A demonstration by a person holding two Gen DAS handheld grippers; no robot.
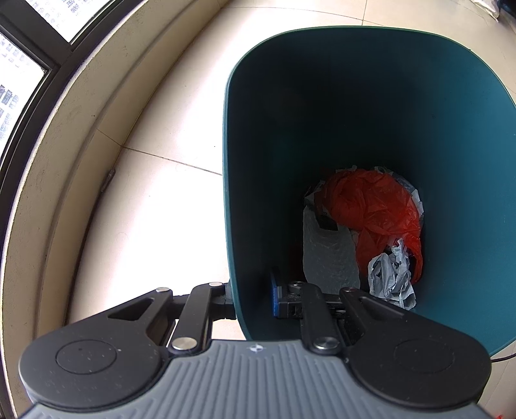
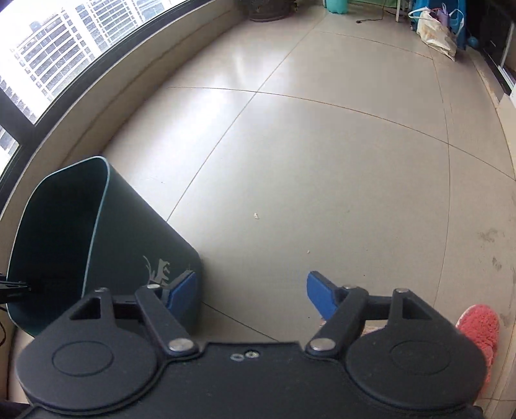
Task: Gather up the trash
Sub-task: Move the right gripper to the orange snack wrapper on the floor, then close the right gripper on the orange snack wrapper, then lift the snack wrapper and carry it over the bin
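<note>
A dark teal trash bin stands on the tiled floor. My left gripper is shut on its near wall, one finger outside and the blue pad inside. At the bottom of the bin lie a red plastic bag, a white wrap and a crumpled grey bag. In the right wrist view the bin is at the lower left. My right gripper hangs over bare floor to the right of it, open, with nothing between its blue pads. Two small pale scraps lie on the tiles ahead.
A raised ledge under a dark-framed window curves along the left. A person's pink slipper is at the lower right. Bags, a pot and furniture stand at the far end of the room. A thin cable runs by the bin.
</note>
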